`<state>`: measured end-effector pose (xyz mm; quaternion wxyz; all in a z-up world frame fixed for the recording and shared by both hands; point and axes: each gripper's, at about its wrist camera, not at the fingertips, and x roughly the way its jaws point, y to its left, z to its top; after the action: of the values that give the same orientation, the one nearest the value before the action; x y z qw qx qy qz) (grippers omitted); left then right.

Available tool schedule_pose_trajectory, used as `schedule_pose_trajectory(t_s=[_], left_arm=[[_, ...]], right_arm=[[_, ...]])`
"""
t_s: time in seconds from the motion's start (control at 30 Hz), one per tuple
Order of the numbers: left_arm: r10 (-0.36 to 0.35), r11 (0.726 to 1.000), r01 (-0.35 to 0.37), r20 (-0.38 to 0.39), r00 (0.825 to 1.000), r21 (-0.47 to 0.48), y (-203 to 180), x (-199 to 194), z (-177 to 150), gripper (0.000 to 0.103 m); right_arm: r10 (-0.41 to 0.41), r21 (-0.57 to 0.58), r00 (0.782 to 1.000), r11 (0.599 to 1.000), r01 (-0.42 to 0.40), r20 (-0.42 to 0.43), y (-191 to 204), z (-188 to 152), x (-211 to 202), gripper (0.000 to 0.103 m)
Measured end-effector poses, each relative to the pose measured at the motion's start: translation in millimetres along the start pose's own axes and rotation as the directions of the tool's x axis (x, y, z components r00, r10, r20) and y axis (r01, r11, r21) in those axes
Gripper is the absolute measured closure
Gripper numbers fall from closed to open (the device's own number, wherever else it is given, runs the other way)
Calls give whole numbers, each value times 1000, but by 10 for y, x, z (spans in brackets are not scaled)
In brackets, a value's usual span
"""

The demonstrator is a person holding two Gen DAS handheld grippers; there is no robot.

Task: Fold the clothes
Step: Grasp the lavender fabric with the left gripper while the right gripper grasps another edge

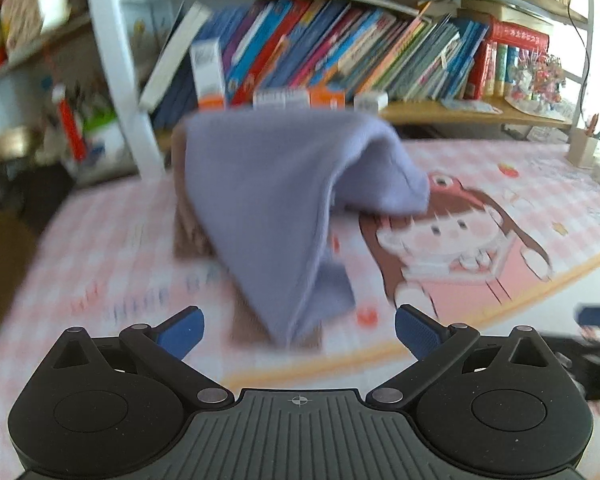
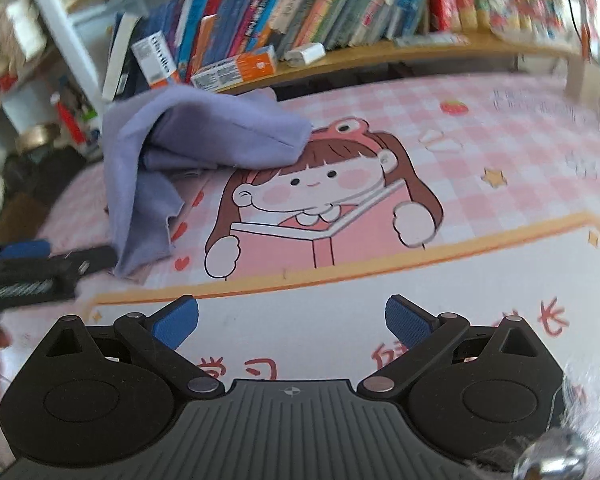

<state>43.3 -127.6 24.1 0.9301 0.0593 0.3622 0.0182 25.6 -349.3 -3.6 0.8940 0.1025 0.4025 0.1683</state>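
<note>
A lavender cloth (image 1: 268, 200) lies heaped on the pink checked table mat (image 1: 480, 168), folded over on itself, with one flap hanging toward me. Something brown (image 1: 190, 236) shows under its edges, too blurred to identify. My left gripper (image 1: 300, 332) is open just in front of the flap's low corner and holds nothing. In the right wrist view the same cloth (image 2: 204, 136) sits at the far left of the mat (image 2: 500, 140). My right gripper (image 2: 292, 320) is open over the white part of the mat, well clear of the cloth. The left gripper's blue finger (image 2: 24, 250) shows beside the cloth's hanging edge.
A shelf of leaning books (image 1: 340, 52) and small boxes (image 1: 328, 100) runs along the back of the table. A white shelf post (image 1: 116, 68) stands at the back left. A pen holder (image 1: 582, 146) is at the far right. A cartoon girl print (image 2: 320, 200) fills the mat's middle.
</note>
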Motion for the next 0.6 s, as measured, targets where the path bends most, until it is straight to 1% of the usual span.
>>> schedule_pose_trajectory(t_s=[0.03, 0.1, 0.17, 0.2, 0.23, 0.3, 0.33, 0.37, 0.43, 0.47, 0.5, 0.53, 0.6], left_arm=[[17, 1000, -17, 11, 1000, 15, -23, 60, 55, 1], [49, 998, -50, 27, 998, 45, -79, 193, 153, 5], [95, 993, -97, 35, 995, 71, -122, 332, 239, 7], [126, 988, -129, 44, 991, 80, -138, 387, 271, 11], [165, 982, -170, 55, 985, 88, -155, 439, 299, 12], [231, 966, -237, 70, 970, 98, -187, 523, 338, 21], [258, 959, -264, 76, 963, 100, -193, 560, 350, 23], [281, 952, -288, 82, 956, 101, -188, 596, 356, 31], [311, 942, -318, 73, 948, 105, -159, 677, 355, 56], [317, 941, -322, 61, 947, 102, -137, 707, 352, 84], [313, 944, -316, 46, 949, 92, -111, 721, 346, 97], [301, 949, -304, 43, 953, 83, -104, 695, 341, 98], [259, 962, -264, 73, 963, 66, -146, 529, 333, 99]], right_arm=[[17, 11, 1000, 1000, -17, 0, -48, 3, -33, 2], [52, 32, 999, 998, -52, 2, -144, 10, -98, 2], [69, 36, 998, 997, -69, 8, -219, 29, -161, 2], [77, 37, 997, 996, -78, 12, -256, 39, -192, 2], [87, 51, 996, 995, -88, 18, -303, 58, -223, 2], [106, 82, 994, 991, -108, 33, -394, 84, -279, 2], [114, 99, 993, 988, -117, 38, -436, 97, -295, 2], [123, 116, 992, 985, -127, 42, -479, 110, -311, 2], [139, 151, 989, 978, -146, 52, -565, 137, -342, 2], [150, 169, 987, 973, -157, 51, -599, 148, -337, 2], [170, 195, 984, 965, -176, 48, -632, 164, -327, 2], [190, 222, 981, 955, -196, 46, -666, 180, -315, 3], [243, 279, 969, 929, -245, 43, -727, 214, -283, 5]])
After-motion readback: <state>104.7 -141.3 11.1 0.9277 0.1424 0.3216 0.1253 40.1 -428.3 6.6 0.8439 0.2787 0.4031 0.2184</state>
